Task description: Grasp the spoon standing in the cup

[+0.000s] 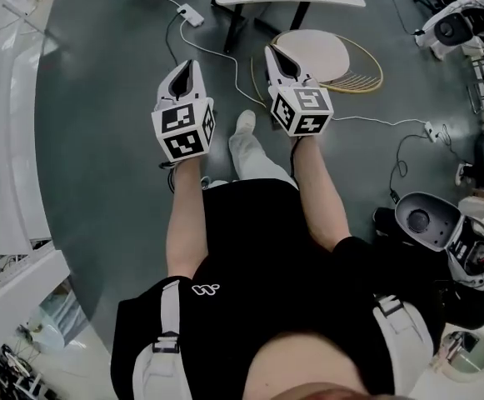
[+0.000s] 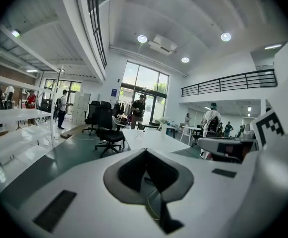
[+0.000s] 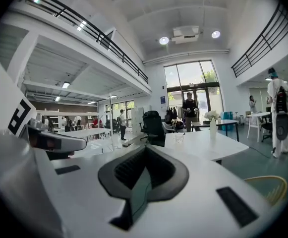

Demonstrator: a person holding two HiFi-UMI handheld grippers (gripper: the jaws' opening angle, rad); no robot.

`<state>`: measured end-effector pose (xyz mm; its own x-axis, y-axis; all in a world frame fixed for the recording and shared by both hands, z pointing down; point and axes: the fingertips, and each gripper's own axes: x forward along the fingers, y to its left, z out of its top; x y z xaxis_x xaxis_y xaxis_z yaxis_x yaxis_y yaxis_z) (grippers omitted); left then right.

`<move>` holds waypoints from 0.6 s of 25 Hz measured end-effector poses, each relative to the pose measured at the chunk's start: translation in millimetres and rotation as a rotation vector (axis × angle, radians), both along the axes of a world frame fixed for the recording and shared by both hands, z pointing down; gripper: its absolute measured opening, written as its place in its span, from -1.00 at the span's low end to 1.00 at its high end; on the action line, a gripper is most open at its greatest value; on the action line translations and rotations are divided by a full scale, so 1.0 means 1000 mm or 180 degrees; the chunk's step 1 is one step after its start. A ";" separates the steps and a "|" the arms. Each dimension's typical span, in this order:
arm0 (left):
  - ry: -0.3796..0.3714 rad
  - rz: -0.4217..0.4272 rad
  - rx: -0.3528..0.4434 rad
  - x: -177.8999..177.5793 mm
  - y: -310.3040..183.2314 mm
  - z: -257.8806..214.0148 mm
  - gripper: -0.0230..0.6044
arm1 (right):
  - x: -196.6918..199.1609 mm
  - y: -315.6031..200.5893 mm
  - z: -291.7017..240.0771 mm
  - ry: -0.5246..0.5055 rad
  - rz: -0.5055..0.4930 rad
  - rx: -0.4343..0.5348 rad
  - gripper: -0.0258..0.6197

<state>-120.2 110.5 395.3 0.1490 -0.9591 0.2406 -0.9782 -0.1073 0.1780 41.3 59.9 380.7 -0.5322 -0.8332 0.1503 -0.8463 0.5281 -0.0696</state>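
Observation:
Both grippers are held out over the grey floor, ahead of the person's body. My left gripper point(image 1: 190, 63) is shut with nothing in it, and its jaws meet at a point point(image 2: 144, 151). My right gripper point(image 1: 271, 50) is shut and empty too, its jaws pressed together point(image 3: 144, 151). A white table point(image 3: 203, 145) stands some way ahead. On it I see a small clear glass point(image 3: 178, 138) and a white vase with flowers point(image 3: 212, 123). No spoon can be made out at this distance.
Ahead on the floor are a round pale seat with a wire rim point(image 1: 325, 57), white cables and a power strip point(image 1: 190, 13). Rounded white machines point(image 1: 429, 222) stand at the right. Black office chairs point(image 2: 109, 128) and several people stand further off in the hall.

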 end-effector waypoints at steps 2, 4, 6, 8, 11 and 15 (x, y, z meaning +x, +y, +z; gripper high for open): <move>0.0018 -0.0040 -0.0114 -0.004 -0.016 0.013 -0.88 | -0.007 -0.016 0.010 0.0017 -0.0058 -0.0068 -0.90; 0.0042 -0.0040 -0.0205 -0.004 -0.031 0.021 -0.88 | -0.006 -0.034 0.017 0.0013 -0.0052 -0.0151 -0.90; 0.0064 -0.0027 -0.0232 -0.002 -0.052 0.020 -0.88 | 0.000 -0.058 0.016 0.0006 -0.0017 -0.0188 -0.90; 0.0090 -0.0019 -0.0242 0.003 -0.077 0.019 -0.88 | 0.007 -0.083 0.015 0.0010 0.0015 -0.0214 -0.90; 0.0143 -0.0023 -0.0253 0.012 -0.119 0.019 -0.88 | 0.014 -0.123 0.017 0.0047 -0.0004 -0.0243 -0.90; 0.0208 -0.0022 -0.0267 0.031 -0.179 0.021 -0.88 | 0.027 -0.185 0.022 0.0115 -0.0048 -0.0300 -0.90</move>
